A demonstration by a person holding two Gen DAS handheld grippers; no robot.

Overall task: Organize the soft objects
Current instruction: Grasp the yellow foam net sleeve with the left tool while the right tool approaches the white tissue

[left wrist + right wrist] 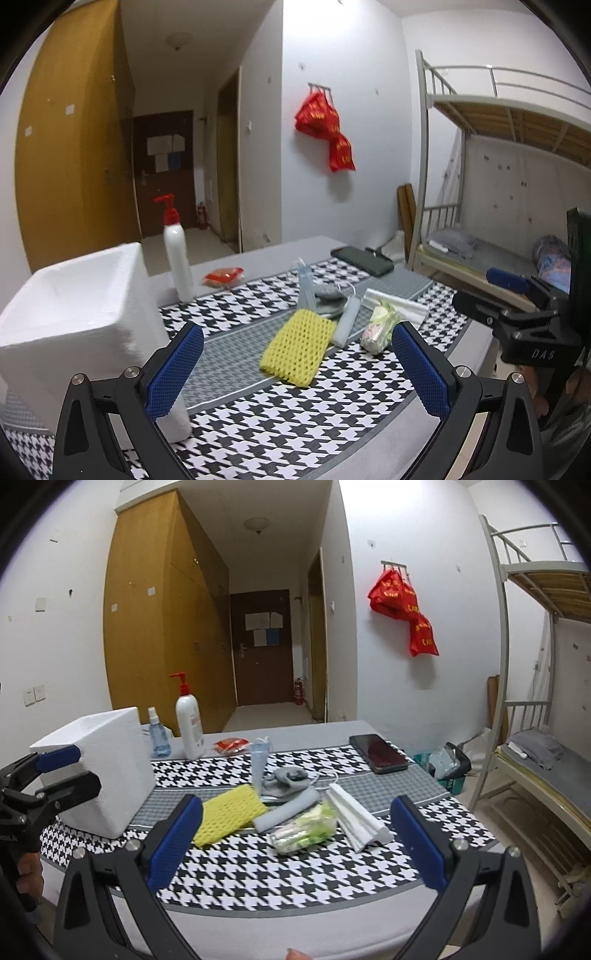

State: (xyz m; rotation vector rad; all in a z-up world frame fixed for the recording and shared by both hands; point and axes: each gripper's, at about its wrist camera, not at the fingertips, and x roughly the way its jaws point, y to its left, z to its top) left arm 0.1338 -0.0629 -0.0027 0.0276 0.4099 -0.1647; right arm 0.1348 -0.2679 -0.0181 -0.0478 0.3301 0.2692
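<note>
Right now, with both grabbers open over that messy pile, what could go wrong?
1. The yellow mesh sponge, grey roll and snack wrapper overlap, so one pinch may lift two things.
2. The white pump bottle stands upright beside the foam box; a swing toward the box might topple it.
3. The phone lies near the table's far edge.

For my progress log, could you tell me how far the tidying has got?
Nothing looks stowed yet. Both the left gripper and right gripper are open and empty. The yellow mesh pad, grey sock and white foam strip lie outside the white foam box.
</note>
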